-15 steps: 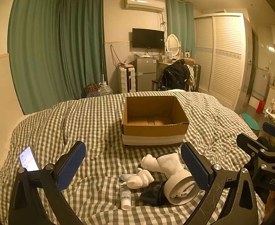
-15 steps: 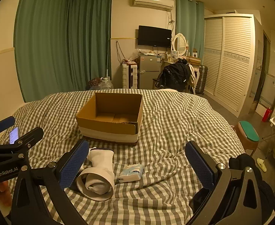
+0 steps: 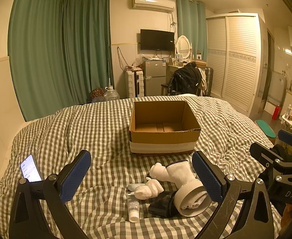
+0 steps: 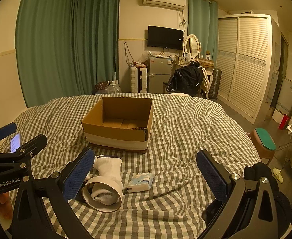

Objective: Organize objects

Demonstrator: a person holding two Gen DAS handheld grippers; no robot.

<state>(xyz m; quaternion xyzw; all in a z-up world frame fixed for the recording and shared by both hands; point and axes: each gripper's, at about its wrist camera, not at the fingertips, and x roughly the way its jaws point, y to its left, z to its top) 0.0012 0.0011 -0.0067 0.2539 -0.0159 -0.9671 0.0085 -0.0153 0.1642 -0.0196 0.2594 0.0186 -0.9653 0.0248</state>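
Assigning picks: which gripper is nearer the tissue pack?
Right. The tissue pack lies between the open right gripper's fingers; the left gripper sits further left, over the figurine and tube.

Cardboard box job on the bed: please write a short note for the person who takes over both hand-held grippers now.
Left hand-held gripper: open, holding nothing.
Right hand-held gripper: open, holding nothing.
Brown open cardboard box stands on the grey-white checked bedcover; its inside looks empty.
Loose items lie in front of it: white sock stuffed into a wide tape roll, white plaster figurine, small white tube, black pouch, pale blue tissue pack.
Done: nothing is in the box yet.
Left: all five items, probably into the box.
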